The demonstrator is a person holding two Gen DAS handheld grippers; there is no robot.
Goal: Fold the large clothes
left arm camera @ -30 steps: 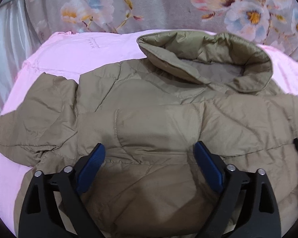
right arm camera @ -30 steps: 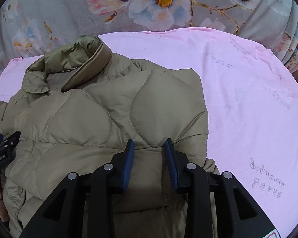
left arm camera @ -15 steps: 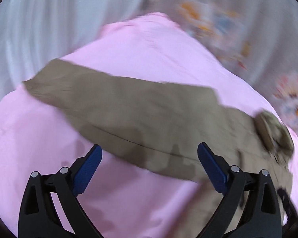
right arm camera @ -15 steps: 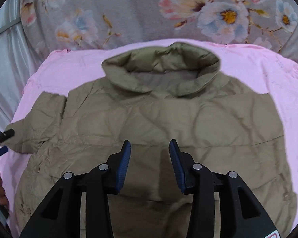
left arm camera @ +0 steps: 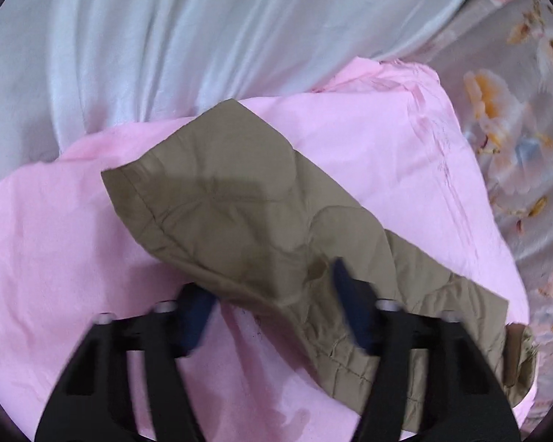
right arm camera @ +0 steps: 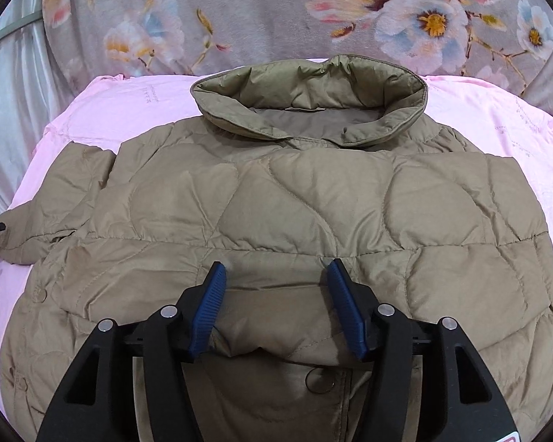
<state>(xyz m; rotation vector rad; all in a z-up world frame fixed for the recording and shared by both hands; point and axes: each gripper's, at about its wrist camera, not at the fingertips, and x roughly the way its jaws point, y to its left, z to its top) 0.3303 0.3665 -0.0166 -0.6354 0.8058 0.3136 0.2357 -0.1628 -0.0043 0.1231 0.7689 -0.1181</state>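
Jacket: a khaki quilted jacket [right arm camera: 313, 213] is lying front-up and spread flat on the pink sheet [right arm camera: 136, 110], its collar [right arm camera: 309, 99] standing open at the far end, toward the floral fabric [right arm camera: 261, 18].
Sleeve: in the left wrist view the sleeve [left arm camera: 239, 202] is stretching out across the pink sheet [left arm camera: 55, 258], its cuff end pointing toward the pale curtain [left arm camera: 166, 37].
Left hand-held gripper: the left hand-held gripper [left arm camera: 272, 311] is hovering at the near edge of the sleeve, its jaws having just been closing and now standing partly apart; the sleeve's edge is lying between them. The view is blurred, so whether the blue pads [left arm camera: 350, 309] are pressing on the cloth cannot be told.
Right hand-held gripper: the right hand-held gripper [right arm camera: 276, 305] is hanging over the lower front of the jacket, its jaws having just been opening and now standing spread; a low ridge of fabric is sitting between the blue pads [right arm camera: 208, 305], not visibly pinched.
Snap button: a round snap button [right arm camera: 319, 381] is showing on the front placket just below the right hand-held gripper.
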